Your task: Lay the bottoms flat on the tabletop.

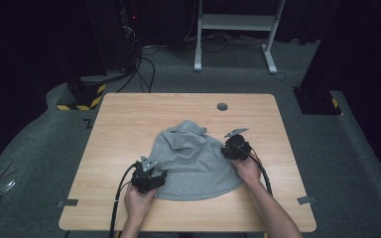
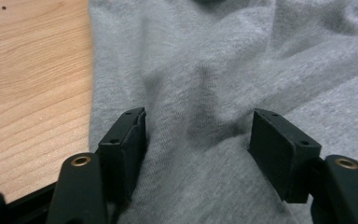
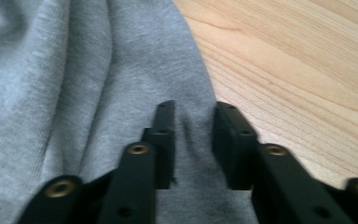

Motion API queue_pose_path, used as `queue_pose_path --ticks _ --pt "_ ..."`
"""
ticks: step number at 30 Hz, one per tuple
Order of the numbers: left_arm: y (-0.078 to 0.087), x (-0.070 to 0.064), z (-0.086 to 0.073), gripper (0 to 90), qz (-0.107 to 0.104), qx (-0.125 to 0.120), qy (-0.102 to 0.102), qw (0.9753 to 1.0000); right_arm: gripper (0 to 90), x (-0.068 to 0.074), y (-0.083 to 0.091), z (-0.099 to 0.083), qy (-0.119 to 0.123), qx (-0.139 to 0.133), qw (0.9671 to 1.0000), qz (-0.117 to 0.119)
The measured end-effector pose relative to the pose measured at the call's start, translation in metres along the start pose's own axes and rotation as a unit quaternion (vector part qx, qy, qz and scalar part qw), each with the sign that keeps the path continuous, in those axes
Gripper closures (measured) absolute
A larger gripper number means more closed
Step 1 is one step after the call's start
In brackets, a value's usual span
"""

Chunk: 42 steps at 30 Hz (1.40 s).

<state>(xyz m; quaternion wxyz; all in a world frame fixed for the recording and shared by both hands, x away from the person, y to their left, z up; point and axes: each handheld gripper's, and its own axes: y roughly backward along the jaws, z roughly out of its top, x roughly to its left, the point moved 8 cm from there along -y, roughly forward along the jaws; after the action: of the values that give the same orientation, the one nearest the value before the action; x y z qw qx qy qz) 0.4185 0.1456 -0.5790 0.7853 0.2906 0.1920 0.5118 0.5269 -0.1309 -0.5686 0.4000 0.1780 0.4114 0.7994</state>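
On the surface (image 1: 124,124) lies the cloth (image 1: 191,161), a grey knit garment spread in a rough dome near my edge, its rounded hem toward me and a bunched ribbed part at the far end. It lies mostly flat, with soft folds running through the middle, so both sides are within reach at once.

My left tool (image 1: 149,179) sits at the cloth's near left corner. Seen in the left gripper view, its jaws stand wide apart, pressed down onto the fabric with a raised ridge of cloth (image 2: 205,116) between the pads (image 2: 279,149); nothing is pinched yet. I judge that the wide spread is meant to gather a fold before closing. Bare wood (image 2: 32,84) shows just beside the left jaw, so the tool is close to the hem.

My right tool (image 1: 236,147) rests at the cloth's right edge, farther from me. Its own view shows the jaws set narrowly apart, straddling a thin crease of cloth (image 3: 193,126) right at the border with the wood (image 3: 298,79). They are near to closing but a gap remains; I would call this tool open as well, placed to seize the edge itself.
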Motion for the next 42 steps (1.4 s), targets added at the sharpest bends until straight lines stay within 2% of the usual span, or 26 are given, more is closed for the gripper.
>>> queue_pose_path --ticks 3,6,8,9,13,14,15,17,18,19,21,23,24,28,30,31,33,35,38,39,40,42 --pt "0.000 0.000 0.000 36.5 0.000 0.000 0.000 1.0000 83.8 0.003 0.001 -0.001 0.021 0.005 0.9998 0.006" --pt "0.000 0.000 0.000 36.2 -0.001 0.000 0.001 1.0000 85.6 0.005 0.002 0.000 0.034 0.020 0.9992 0.006" --pt "0.000 0.000 0.000 36.0 -0.001 0.000 0.001 1.0000 86.0 0.005 0.004 0.000 0.032 0.026 0.9991 0.008" --pt "0.000 0.000 0.000 36.0 -0.002 0.000 0.001 1.0000 86.0 0.004 0.006 0.001 0.039 0.022 0.9989 0.010" --pt "0.000 0.000 0.000 36.0 -0.002 0.000 0.001 1.0000 86.1 0.003 0.025 0.007 0.036 -0.005 0.9992 0.019" --pt "0.000 0.000 0.000 36.0 -0.002 0.000 0.001 1.0000 86.1 0.003 0.025 0.007 0.036 -0.005 0.9992 0.019" --pt "0.000 0.000 0.000 36.0 -0.001 0.000 0.001 1.0000 86.1 0.001 0.038 0.008 0.033 -0.019 0.9991 0.020" --pt "0.000 0.000 0.000 36.0 -0.001 0.000 0.001 1.0000 86.1 0.000 0.042 0.008 0.031 -0.022 0.9991 0.020" --pt "0.000 0.000 0.000 35.9 -0.001 0.000 0.001 1.0000 86.0 -0.001 0.054 0.004 0.028 -0.033 0.9989 0.020" --pt "0.000 0.000 0.000 36.0 -0.001 0.000 0.001 1.0000 86.0 -0.001 0.054 0.004 0.028 -0.033 0.9989 0.020" --pt "0.000 0.000 0.000 35.9 -0.001 0.000 0.001 1.0000 86.0 -0.004 0.063 -0.003 0.031 -0.040 0.9985 0.019" --pt "0.000 0.000 0.000 35.9 0.000 0.000 0.001 1.0000 86.0 -0.008 0.071 -0.012 0.022 -0.047 0.9985 0.018" --pt "0.000 0.000 0.000 35.9 0.000 0.000 0.002 1.0000 86.0 -0.013 0.076 -0.024 0.016 -0.046 0.9987 0.012" --pt "0.000 0.000 0.000 35.9 0.000 0.000 0.003 1.0000 85.7 -0.020 0.074 -0.052 0.013 -0.013 0.9998 0.007" --pt "0.000 0.000 0.000 35.8 0.000 0.000 0.003 1.0000 85.5 -0.020 0.072 -0.057 0.013 -0.005 0.9999 0.007" --pt "0.000 0.000 0.000 35.8 0.000 0.000 0.003 1.0000 83.5 -0.020 0.069 -0.066 0.008 0.008 0.9999 0.013" --pt "0.000 0.000 0.000 35.9 0.000 0.000 0.003 1.0000 75.9 -0.019 0.070 -0.065 0.003 -0.002 1.0000 0.008" --pt "0.000 0.000 0.000 35.8 0.000 0.000 0.003 1.0000 70.1 -0.017 0.071 -0.055 -0.001 -0.022 0.9997 0.003" --pt "0.000 0.000 0.000 35.8 0.000 0.001 0.003 1.0000 64.6 -0.009 0.068 -0.038 0.000 -0.044 0.9990 0.004" --pt "0.000 0.000 0.000 35.9 0.000 0.001 0.003 1.0000 64.6 -0.009 0.068 -0.038 0.000 -0.044 0.9990 0.004" --pt "0.000 0.000 0.000 35.8 0.000 0.001 0.003 1.0000 60.0 -0.004 0.061 -0.029 -0.003 -0.048 0.9988 0.008" --pt "0.000 0.000 0.000 35.8 0.000 0.001 0.003 1.0000 58.7 -0.002 0.050 -0.021 -0.012 -0.047 0.9987 0.017"
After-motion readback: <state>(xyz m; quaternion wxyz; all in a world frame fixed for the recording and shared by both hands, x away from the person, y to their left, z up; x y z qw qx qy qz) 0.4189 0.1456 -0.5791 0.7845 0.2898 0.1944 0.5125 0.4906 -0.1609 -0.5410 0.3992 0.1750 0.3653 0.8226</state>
